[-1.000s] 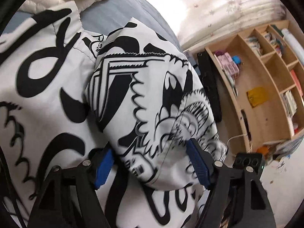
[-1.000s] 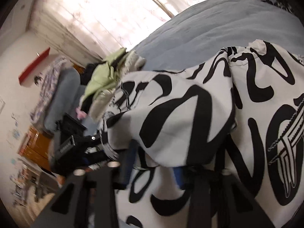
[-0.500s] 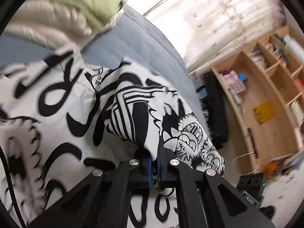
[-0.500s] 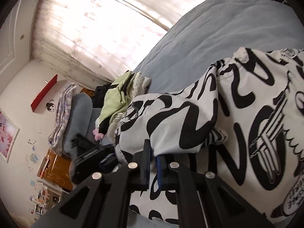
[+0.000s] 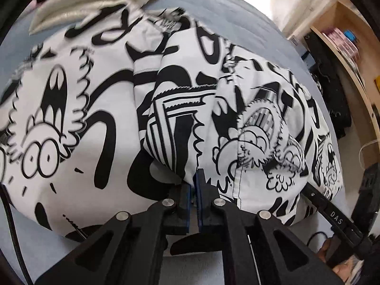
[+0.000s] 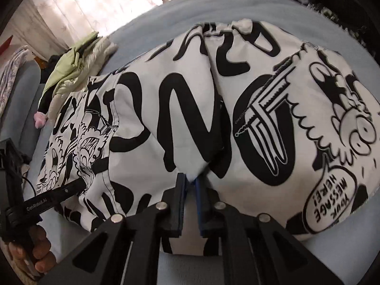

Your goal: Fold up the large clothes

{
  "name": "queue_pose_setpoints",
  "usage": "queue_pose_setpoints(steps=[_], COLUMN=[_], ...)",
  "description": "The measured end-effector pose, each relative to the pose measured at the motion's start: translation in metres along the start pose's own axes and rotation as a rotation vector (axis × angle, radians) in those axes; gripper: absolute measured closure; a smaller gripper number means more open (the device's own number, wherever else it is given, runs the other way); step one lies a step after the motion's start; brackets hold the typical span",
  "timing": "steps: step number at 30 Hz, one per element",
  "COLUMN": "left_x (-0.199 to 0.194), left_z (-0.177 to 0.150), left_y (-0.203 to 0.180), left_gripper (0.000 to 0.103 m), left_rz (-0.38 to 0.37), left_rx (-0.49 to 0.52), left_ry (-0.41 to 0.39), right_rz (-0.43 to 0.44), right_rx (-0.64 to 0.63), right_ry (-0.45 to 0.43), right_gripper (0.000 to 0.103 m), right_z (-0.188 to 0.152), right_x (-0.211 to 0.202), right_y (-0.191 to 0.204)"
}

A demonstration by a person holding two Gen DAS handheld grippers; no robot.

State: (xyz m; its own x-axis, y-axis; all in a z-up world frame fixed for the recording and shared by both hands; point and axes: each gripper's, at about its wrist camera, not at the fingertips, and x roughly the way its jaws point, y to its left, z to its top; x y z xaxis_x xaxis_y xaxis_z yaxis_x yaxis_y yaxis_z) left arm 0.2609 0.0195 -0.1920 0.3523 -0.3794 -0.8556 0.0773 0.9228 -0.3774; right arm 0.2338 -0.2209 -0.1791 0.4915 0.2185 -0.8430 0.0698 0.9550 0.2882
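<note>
The white cotton garment with black cartoon print (image 5: 99, 109) lay spread crosswise on the grey-blue bed (image 6: 213, 7), both the left gripper (image 5: 194, 190) and right gripper (image 6: 190, 185) clenched on its near folds.

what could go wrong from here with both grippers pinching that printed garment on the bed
1. Both the left gripper and right gripper clamp only a small tip of the black-and-white garment, so the cloth may slip out when pulled.
2. The garment lies bunched in overlapping layers, so a fold from here may trap creases.
3. The pile of pale green clothes sits close to its far edge and could get dragged or covered.
</note>
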Motion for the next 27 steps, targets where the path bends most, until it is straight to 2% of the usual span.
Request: queue_pose_setpoints(steps=[2,5,7,11,16,19,23,25,27], left_x=[-0.008,-0.028,-0.044,-0.069,-0.082,-0.079,-0.059,-0.038,-0.01], left_z=[-0.003,-0.011,-0.016,-0.024,-0.009,0.016,0.054,0.067,0.071], left_y=[-0.01,-0.015,-0.012,-0.013,-0.026,-0.037,-0.037,-0.037,-0.037], left_gripper=[0.089,0.082,0.081,0.081,0.081,0.081,0.081,0.081,0.081], left_rz=[0.023,0.068,0.092,0.102,0.051,0.051,0.038,0.047,0.1], left_rx=[0.051,0.103,0.118,0.131,0.164,0.167,0.106,0.102,0.108], left_ry=[-0.001,-0.034,-0.066,-0.136,-0.193,-0.236,-0.256,-0.225,-0.181], right_rz=[-0.027,-0.061,-0.063,0.005,0.104,0.146,0.187,0.184,0.145], right_rx=[-0.018,-0.044,-0.053,-0.063,-0.129,-0.185,-0.245,-0.254,-0.277], right_ry=[0.005,0.002,-0.023,-0.119,-0.137,-0.142,-0.132,-0.108,-0.098], right_gripper=[0.092,0.091,0.091,0.091,0.091,0.091,0.091,0.091,0.091], right_z=[-0.001,-0.003,-0.006,-0.012,0.0,0.014,0.035,0.04,0.042], right_x=[-0.006,-0.02,-0.031,-0.062,-0.064,-0.051,-0.021,-0.002,0.016], right_y=[0.006,0.011,0.009,0.014,0.043,0.066,0.097,0.105,0.109])
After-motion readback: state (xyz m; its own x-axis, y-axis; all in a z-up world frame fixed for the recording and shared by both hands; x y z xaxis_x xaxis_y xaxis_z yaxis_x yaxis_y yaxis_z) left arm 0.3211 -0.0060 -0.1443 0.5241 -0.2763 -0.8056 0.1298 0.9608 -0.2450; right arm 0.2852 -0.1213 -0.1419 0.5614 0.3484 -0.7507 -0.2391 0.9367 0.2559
